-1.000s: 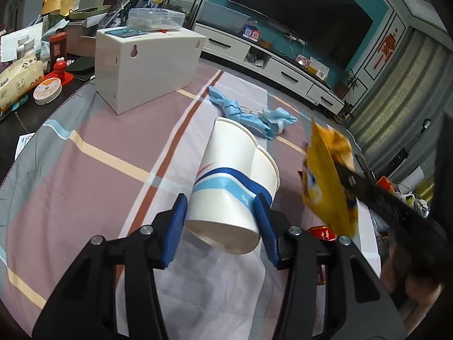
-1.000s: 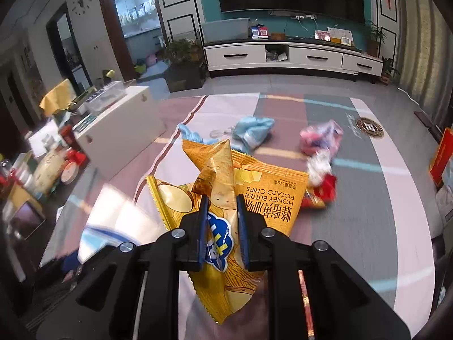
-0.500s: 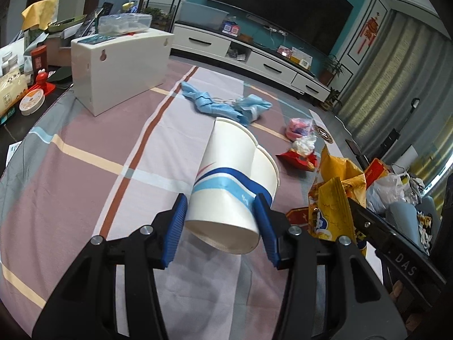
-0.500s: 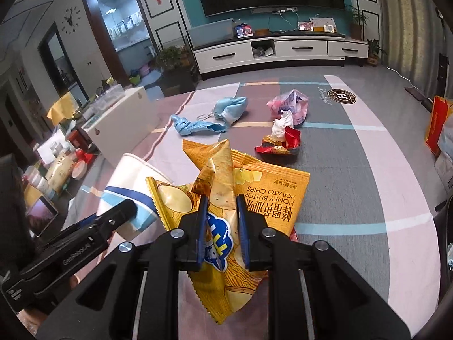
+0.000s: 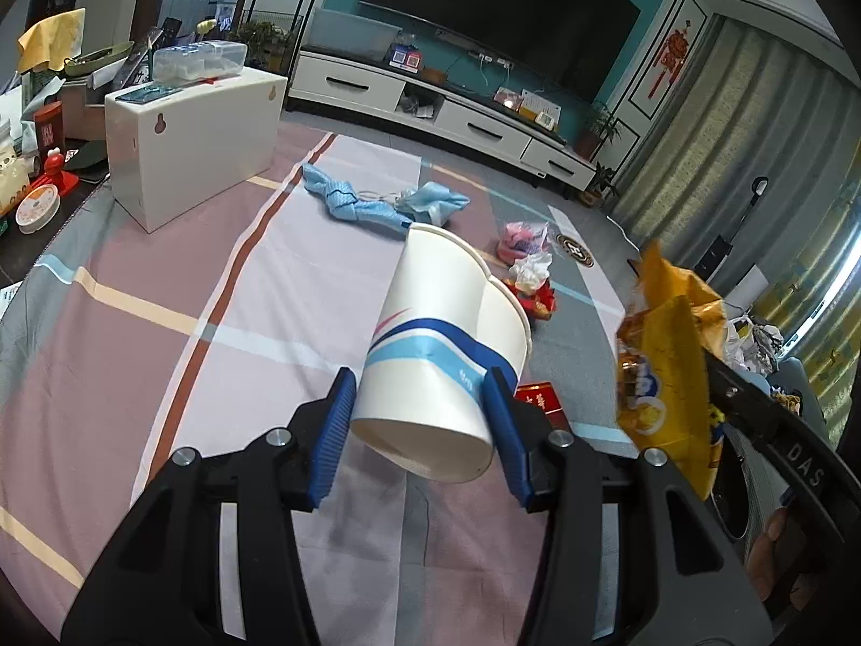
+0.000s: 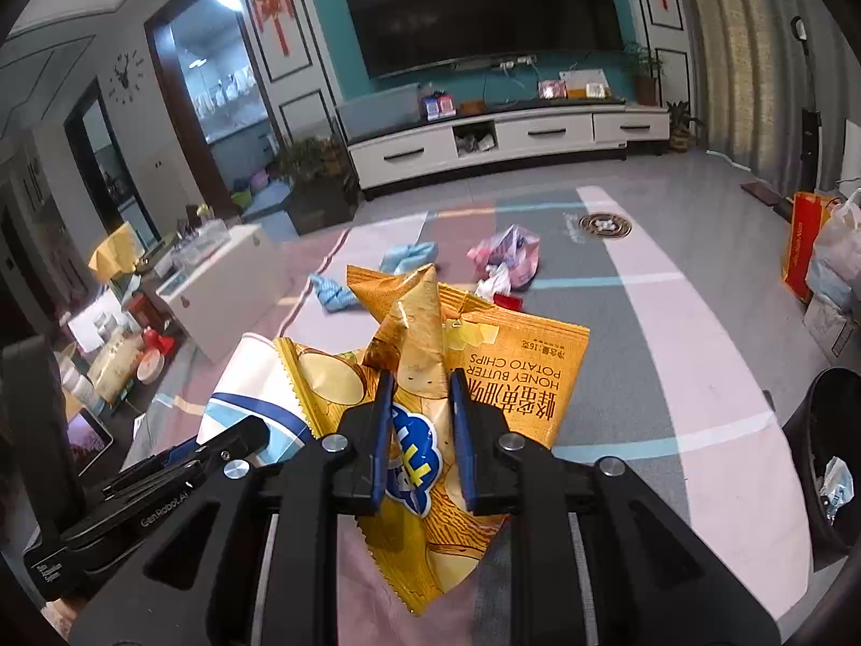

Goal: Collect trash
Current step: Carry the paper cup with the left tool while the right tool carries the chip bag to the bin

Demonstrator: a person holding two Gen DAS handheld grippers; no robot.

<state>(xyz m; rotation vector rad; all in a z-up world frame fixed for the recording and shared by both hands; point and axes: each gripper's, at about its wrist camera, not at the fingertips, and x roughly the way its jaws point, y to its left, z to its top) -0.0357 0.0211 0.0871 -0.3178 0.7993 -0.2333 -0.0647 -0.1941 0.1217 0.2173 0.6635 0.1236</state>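
Left gripper: blue pads clamped on 2 nested paper cups, white with blue bands, held tilted with base toward the lens and rims pointing away, lower centre of the left wrist frame.
Right gripper: blue pads pinched together on a yellow chip bag, crumpled, lettering upside down, lower centre of the right wrist frame; same bag visible at right edge of the left wrist frame, near the cups but apart from them.
Striped cloth: pink, grey and white bands with cream and brown lines, spread beneath both grippers.
Blue crumpled cloth: lying on the striped cloth, just beyond the cup rims, centre of frame.
Pink plastic bag, white crumpled wad, red wrapper: clustered together right of centre, beyond the cups.
Red packet: flat on the cloth, partly hidden behind the right-hand pad of the left gripper.
White box: upright, upper left, with a clear plastic container on top.
Black bin: right edge of the right wrist frame, some scraps inside.
White TV cabinet and dark screen: top of frame, against a teal wall.
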